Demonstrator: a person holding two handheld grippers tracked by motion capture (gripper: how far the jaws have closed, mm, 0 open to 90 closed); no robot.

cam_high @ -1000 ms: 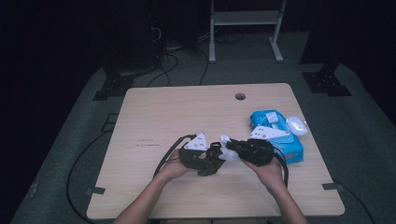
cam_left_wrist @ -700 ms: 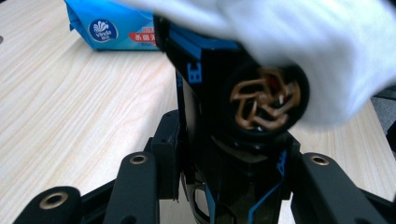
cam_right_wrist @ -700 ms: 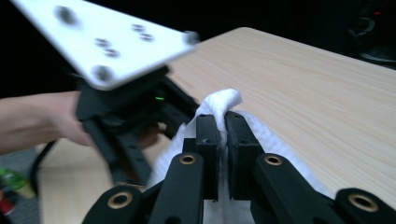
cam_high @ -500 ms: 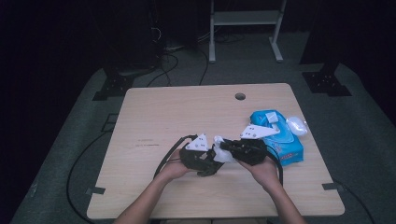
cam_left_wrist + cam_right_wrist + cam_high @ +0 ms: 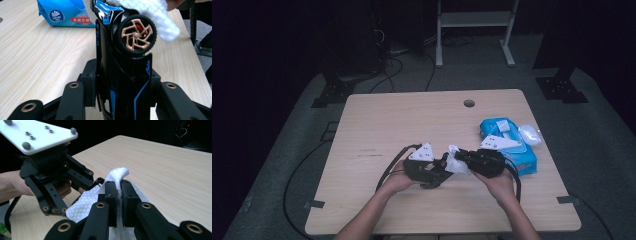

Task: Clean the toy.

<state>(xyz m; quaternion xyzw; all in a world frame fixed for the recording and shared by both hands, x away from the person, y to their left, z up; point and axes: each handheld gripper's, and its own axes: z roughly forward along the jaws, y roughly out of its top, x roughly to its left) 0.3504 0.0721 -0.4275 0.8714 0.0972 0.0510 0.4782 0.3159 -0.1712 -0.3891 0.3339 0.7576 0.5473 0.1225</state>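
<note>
Pale wood grain covers the table (image 5: 377,130), which stands on grey carpet in a dark room. Near its front edge the left gripper (image 5: 432,172) clamps a black and blue toy car (image 5: 120,72) between its jaws, the car's copper-spoked wheel (image 5: 136,35) facing the camera. The right gripper (image 5: 118,187) is pinched shut on a white wipe (image 5: 85,202), which lies against the car's upper end. Just behind the right hand sits a blue pack of wet wipes (image 5: 507,145), with a crumpled white wipe (image 5: 529,134) beside it.
</note>
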